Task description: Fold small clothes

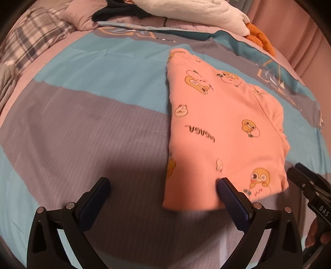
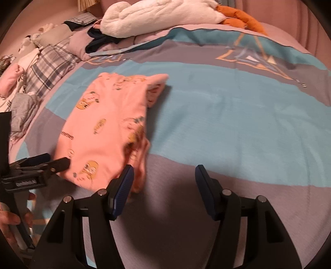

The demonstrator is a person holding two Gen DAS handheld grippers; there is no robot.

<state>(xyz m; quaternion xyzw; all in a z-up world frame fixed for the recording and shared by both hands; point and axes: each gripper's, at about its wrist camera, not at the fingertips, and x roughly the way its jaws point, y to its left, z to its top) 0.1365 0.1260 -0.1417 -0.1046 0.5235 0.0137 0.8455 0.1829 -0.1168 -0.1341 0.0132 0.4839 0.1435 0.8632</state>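
A pink small garment [image 1: 223,128] with yellow cartoon ducks lies folded into a rough rectangle on the bed; it also shows in the right wrist view [image 2: 107,128]. My left gripper [image 1: 163,186] is open and empty, its right finger at the garment's near edge. My right gripper [image 2: 164,175] is open and empty, its left finger beside the garment's near right corner. The right gripper's side shows in the left wrist view [image 1: 306,182]. The left gripper shows in the right wrist view [image 2: 47,161] at the garment's near left corner.
The bed cover [image 1: 93,124] has teal and grey bands. A white plush [image 2: 157,16] with orange feet [image 2: 242,18], dark clothes [image 2: 99,41], a plaid pillow [image 2: 49,66] and a grey garment [image 2: 22,111] lie at the far and left sides.
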